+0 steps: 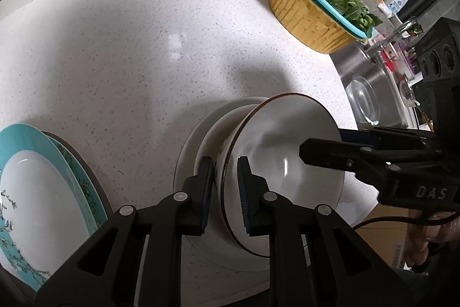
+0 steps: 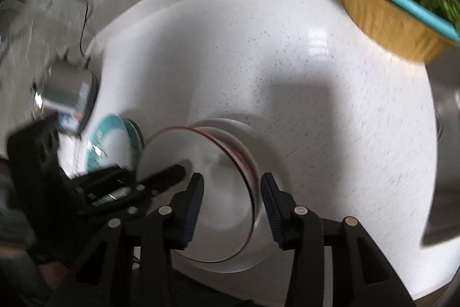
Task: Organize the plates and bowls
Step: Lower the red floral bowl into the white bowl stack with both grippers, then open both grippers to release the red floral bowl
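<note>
Left gripper (image 1: 225, 192) clamped on bowl (image 1: 287, 163) rim; right gripper (image 2: 233, 203) open, view blurred

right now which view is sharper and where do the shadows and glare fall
Left wrist view is sharp: a soft grey shadow lies on the speckled countertop behind the brown-rimmed bowl, with a pale glare patch above it. Right wrist view is motion-blurred, worst at the yellow basin and the teal-rimmed plates; the same shadow shows there.

A white bowl (image 1: 287, 163) with a thin brown rim sat nested in another white bowl (image 1: 212, 146) on a white plate (image 1: 184, 163). Teal-rimmed floral plates (image 1: 43, 192) lay stacked nearby on the table (image 1: 143, 48).
</note>
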Demonstrator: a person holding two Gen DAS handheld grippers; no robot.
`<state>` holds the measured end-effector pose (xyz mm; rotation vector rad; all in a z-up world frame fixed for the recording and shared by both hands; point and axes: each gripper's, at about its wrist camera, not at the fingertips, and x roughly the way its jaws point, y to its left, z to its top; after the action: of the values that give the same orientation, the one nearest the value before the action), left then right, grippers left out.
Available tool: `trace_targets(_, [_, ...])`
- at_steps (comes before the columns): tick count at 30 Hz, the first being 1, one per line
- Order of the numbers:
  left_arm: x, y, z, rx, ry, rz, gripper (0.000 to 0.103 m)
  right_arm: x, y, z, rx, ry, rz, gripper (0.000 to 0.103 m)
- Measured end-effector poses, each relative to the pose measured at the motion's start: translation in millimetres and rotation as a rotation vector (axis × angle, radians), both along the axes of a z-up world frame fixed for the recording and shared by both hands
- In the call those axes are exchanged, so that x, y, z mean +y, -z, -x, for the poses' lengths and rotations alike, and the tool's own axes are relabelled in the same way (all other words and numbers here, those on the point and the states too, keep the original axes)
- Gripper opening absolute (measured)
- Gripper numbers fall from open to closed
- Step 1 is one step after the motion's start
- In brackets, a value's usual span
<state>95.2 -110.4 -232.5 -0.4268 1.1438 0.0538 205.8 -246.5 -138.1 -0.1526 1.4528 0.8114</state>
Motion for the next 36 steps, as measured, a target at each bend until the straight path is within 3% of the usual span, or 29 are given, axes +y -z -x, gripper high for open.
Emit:
trace_targets(6, [3.3,0.5,4.5,-0.009,-0.028,0.024,0.017,4.7,-1.4,4.8,-0.056,-0.042,0.032,0.037])
trace_targets(12, [5.0,-0.8,8.1,-0.028,-0.048,0.04,0.02,-7.7,5.5,-11.8,0.05,0.022,0.001,0.019])
trace_targets(15, [5.3,-3.8,10.9,-0.037,-0.057,0.046,0.023,-5.1,2.3,-8.7,0.019,-0.015,0.042,0.016])
trace_targets(21, [3.5,-9.4,13.4,-0.06,-0.049,0.049,0.046,4.3,5.0,-2.0,0.003,-0.074,0.082,0.009])
trace_targets(24, [-1.7,-14.7,13.5,-0.074,-0.036,0.004,0.048,6.4,7.4,-0.6,0.003,-0.094,0.091,0.009])
trace_targets(25, [-4.4,-17.1,13.6,-0.081,-0.027,-0.021,0.063,8.5,9.0,0.2,0.006,-0.1,0.097,0.009])
trace_targets(27, [-9.2,-17.0,11.9,-0.075,-0.01,-0.068,0.077,11.6,12.7,2.6,0.006,-0.116,0.11,0.01])
trace_targets(29, [-8.6,-13.7,12.2,-0.061,-0.014,-0.048,0.077,15.9,12.9,5.5,-0.002,-0.124,0.118,0.01])
trace_targets(36, [4.6,-31.1,28.6,-0.078,-0.062,-0.108,0.077,13.8,6.4,1.3,0.011,-0.12,0.093,0.01])
